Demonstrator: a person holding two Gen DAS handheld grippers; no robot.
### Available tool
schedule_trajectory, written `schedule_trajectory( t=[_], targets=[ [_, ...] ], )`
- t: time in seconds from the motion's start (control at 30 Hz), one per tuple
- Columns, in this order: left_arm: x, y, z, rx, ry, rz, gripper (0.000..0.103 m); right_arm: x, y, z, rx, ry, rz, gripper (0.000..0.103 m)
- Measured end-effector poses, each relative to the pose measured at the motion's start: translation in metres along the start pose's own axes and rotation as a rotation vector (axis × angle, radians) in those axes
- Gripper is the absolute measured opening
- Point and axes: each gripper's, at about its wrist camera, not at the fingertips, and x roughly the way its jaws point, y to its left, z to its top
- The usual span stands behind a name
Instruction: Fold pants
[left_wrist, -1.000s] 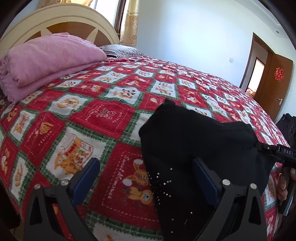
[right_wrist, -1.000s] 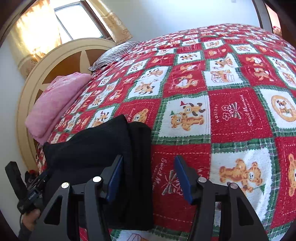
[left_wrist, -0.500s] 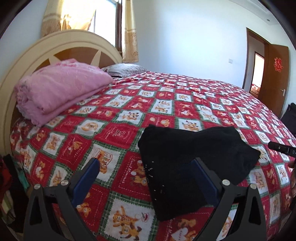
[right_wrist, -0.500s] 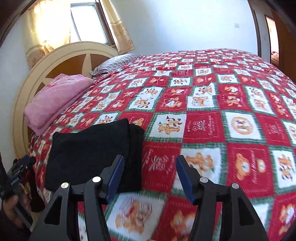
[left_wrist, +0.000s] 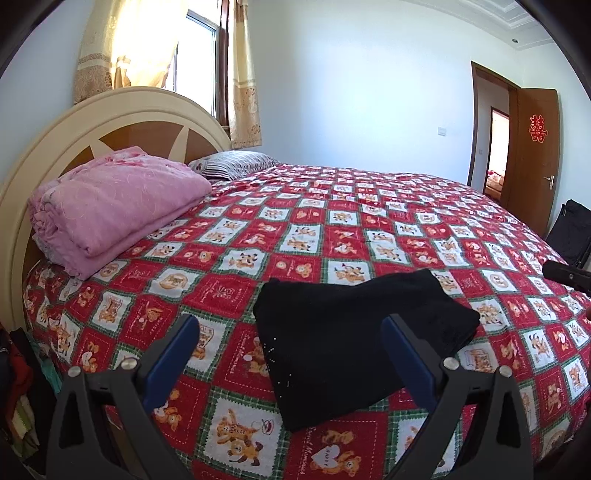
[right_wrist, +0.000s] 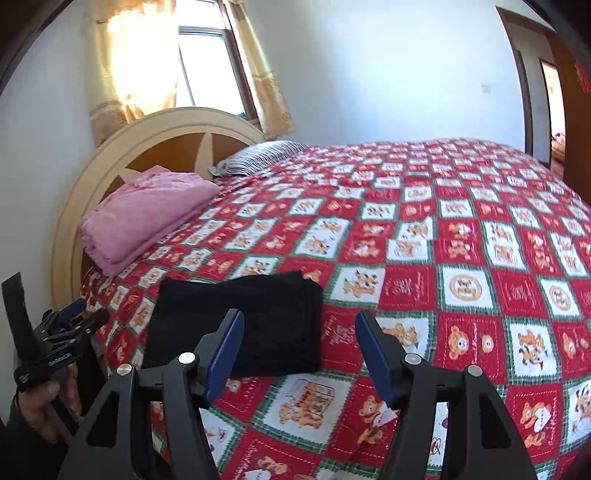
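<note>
left gripper (left_wrist: 290, 345) jaws wide, empty, right gripper (right_wrist: 299, 345) alike

1. The left gripper (left_wrist: 290, 360) has black angular finger arms faced with blue pads (left_wrist: 171, 360), each arm bearing silver round screws.
2. The right gripper (right_wrist: 299, 354) matches it: black frame, blue pads (right_wrist: 225, 350), silver screws.
3. The bare-skinned left hand (right_wrist: 44, 410) grips a black handle bearing white lettering.

The folded pants (left_wrist: 354, 339) lie on the bedspread (left_wrist: 369, 229) near its front edge, the blanket (left_wrist: 118, 206) behind-left by the headboard (left_wrist: 122, 110).
</note>
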Motion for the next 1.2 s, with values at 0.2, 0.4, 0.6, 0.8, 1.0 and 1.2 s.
schedule_trajectory(
  t=[0.2, 0.4, 0.6, 0.8, 1.0, 1.2],
  targets=[
    [-0.011, -0.007, 0.006, 0.005, -0.04, -0.017, 0.101, -0.021, 0.028, 0.005, -0.089, -0.06, 0.008, 0.066],
    [-0.014, -0.012, 0.008, 0.011, -0.046, -0.023, 0.103, -0.026, 0.035, 0.006, -0.115, -0.069, -0.006, 0.07],
    [-0.015, -0.014, 0.008, 0.012, -0.045, -0.026, 0.103, -0.031, 0.035, 0.008, -0.114, -0.084, -0.006, 0.073],
    [-0.018, -0.016, 0.009, 0.007, -0.053, -0.024, 0.103, -0.036, 0.04, 0.009, -0.124, -0.093, 0.0, 0.073],
    [-0.018, -0.015, 0.009, 0.007, -0.055, -0.021, 0.103, -0.037, 0.042, 0.008, -0.127, -0.094, 0.001, 0.073],
    [-0.018, -0.016, 0.009, 0.006, -0.054, -0.028, 0.103, -0.037, 0.042, 0.008, -0.125, -0.092, 0.004, 0.073]
  ],
)
